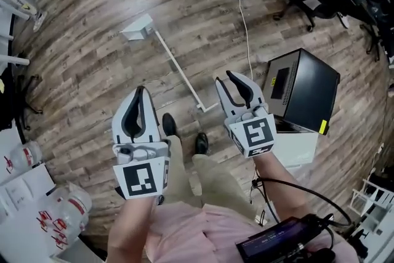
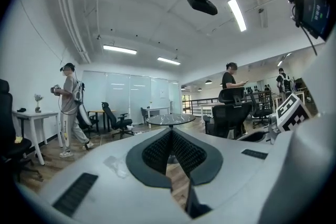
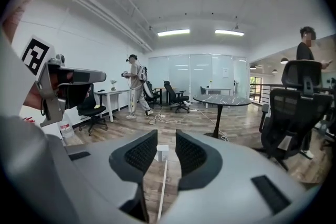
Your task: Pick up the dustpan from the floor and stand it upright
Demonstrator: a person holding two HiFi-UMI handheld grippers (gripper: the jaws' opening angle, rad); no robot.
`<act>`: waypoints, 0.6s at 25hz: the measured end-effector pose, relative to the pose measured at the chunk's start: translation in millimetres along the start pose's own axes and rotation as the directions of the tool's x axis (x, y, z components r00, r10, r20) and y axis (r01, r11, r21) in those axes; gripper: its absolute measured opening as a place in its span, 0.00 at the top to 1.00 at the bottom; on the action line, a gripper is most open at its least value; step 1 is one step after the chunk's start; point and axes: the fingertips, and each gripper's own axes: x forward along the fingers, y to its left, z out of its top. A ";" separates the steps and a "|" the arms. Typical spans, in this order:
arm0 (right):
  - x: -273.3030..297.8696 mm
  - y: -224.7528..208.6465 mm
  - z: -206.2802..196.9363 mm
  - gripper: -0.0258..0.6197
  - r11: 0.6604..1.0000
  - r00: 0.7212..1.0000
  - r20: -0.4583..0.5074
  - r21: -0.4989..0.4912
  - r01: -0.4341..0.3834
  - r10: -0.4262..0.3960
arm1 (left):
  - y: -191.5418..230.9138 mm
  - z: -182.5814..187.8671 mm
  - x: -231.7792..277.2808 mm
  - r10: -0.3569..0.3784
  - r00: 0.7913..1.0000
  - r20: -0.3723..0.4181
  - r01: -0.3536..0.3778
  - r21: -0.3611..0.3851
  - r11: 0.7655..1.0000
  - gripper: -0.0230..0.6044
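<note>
Right tool (image 1: 226, 78), jaws apart, hangs above the dustpan (image 1: 138, 29) lying ahead; left tool (image 1: 140, 95) has jaws together. Gripped off-centre, its thin handle (image 1: 184, 81) could twist free.

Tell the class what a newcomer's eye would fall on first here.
The left hand-held gripper, shut, and the right hand-held gripper, open, fill the head view's foreground. Beyond them a white long-handled dustpan lies flat on the wooden floor, with a black box to its right.
</note>
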 end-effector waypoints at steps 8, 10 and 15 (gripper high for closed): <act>29.2 8.0 -74.3 0.79 1.000 0.996 -0.084 0.000 -0.017 0.017 | 6.3 -68.8 22.8 -0.029 0.999 -0.046 0.028 -0.023 0.999 0.95; 37.0 13.2 -95.9 0.79 1.000 0.995 -0.093 -0.012 -0.028 0.027 | 7.9 -86.9 25.4 -0.031 0.998 -0.053 0.031 -0.011 0.999 0.95; 51.6 22.4 -157.9 0.79 0.999 0.985 -0.168 0.001 -0.038 0.037 | 4.3 -126.8 36.1 -0.064 0.996 -0.069 0.063 -0.015 0.998 0.95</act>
